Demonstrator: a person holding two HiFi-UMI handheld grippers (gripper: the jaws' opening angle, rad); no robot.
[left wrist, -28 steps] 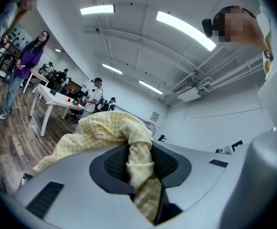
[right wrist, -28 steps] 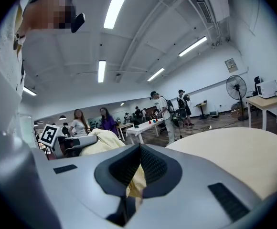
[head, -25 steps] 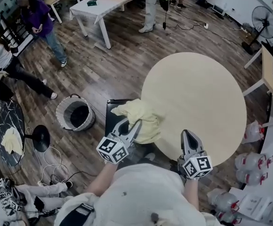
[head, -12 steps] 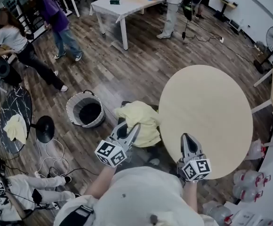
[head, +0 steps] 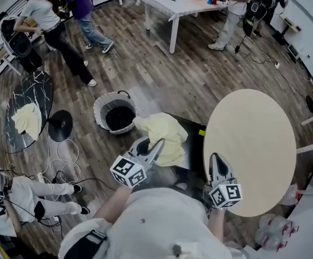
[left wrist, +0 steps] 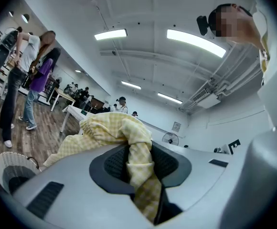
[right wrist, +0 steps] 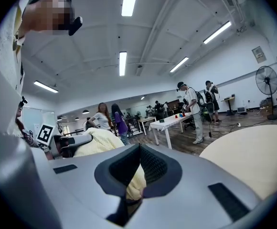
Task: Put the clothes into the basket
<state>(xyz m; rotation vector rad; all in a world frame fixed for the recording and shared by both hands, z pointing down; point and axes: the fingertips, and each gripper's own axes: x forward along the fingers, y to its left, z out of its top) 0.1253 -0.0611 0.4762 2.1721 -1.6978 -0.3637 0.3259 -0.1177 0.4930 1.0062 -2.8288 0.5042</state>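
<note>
A pale yellow checked garment point(head: 166, 135) hangs bunched from my left gripper point(head: 155, 143), whose jaws are shut on a fold of it. In the left gripper view the cloth point(left wrist: 111, 126) runs down between the dark pads point(left wrist: 113, 162). The round woven basket point(head: 100, 121) stands on the wood floor just left of and beyond the garment, and its rim point(left wrist: 7, 165) shows low at the left of that view. My right gripper point(head: 216, 158) is at the near edge of the round table, jaws together with nothing in them. In its own view the right gripper point(right wrist: 137, 157) points past the garment point(right wrist: 100, 143).
A round beige table point(head: 253, 144) is to the right, a black seat point(head: 195, 144) under the garment. A dark marble side table point(head: 21, 99) with another yellow cloth point(head: 27, 120) stands left. Cables point(head: 59, 169) lie on the floor; people stand beyond near a white table point(head: 183, 1).
Both grippers and the held garment have moved left, off the round table's edge and closer to the basket. The left gripper's hold on the garment is unchanged.
</note>
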